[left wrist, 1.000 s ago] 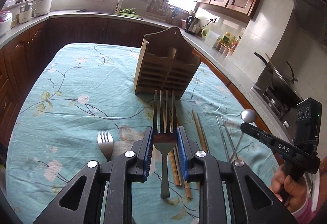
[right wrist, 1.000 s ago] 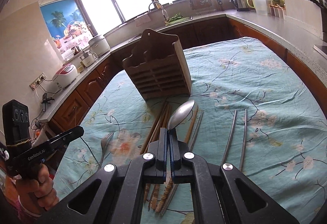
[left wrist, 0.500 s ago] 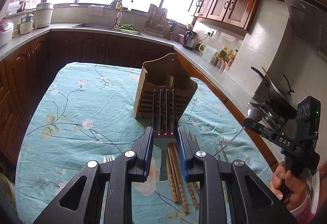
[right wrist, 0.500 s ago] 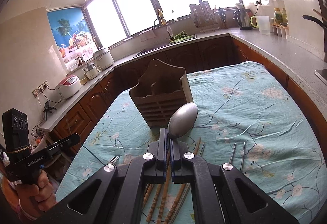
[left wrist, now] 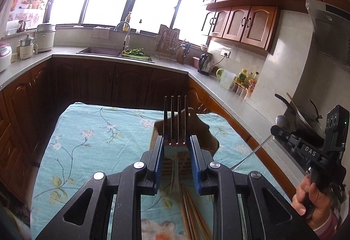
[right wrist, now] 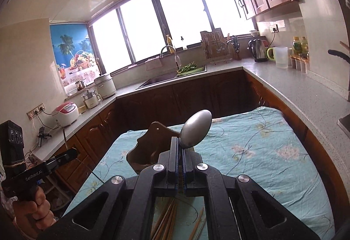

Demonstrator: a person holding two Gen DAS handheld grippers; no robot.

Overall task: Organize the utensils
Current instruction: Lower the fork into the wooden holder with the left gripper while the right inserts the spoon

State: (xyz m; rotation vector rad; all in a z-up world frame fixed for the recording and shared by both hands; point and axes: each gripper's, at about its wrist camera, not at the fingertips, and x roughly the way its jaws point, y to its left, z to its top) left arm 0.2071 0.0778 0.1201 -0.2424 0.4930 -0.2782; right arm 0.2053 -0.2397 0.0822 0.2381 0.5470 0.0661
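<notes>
My left gripper (left wrist: 176, 141) is shut on a metal fork (left wrist: 175, 121), tines pointing up and away, handle hanging below the pads. Behind it stands the wooden utensil holder (left wrist: 207, 137), mostly hidden by the fork and fingers. My right gripper (right wrist: 180, 146) is shut on a metal spoon (right wrist: 195, 128), bowl sticking up past the fingertips; the same spoon (left wrist: 282, 120) shows at the right of the left wrist view. The wooden utensil holder (right wrist: 151, 148) sits just left of and below the right fingers. Wooden chopsticks (left wrist: 192, 216) lie on the table under both grippers.
A floral teal cloth (left wrist: 91, 137) covers the table. Dark cabinets and a grey counter (left wrist: 221, 95) wrap around it, with a sink, kettle (left wrist: 205, 63), jug and bottles. A wok (left wrist: 304, 117) sits at right. A hand (left wrist: 315, 202) holds the right gripper.
Both grippers have risen and tilted up with fork and spoon. The holder, loose fork and chopsticks have slid lower in both views; the metal chopsticks have dropped out of sight.
</notes>
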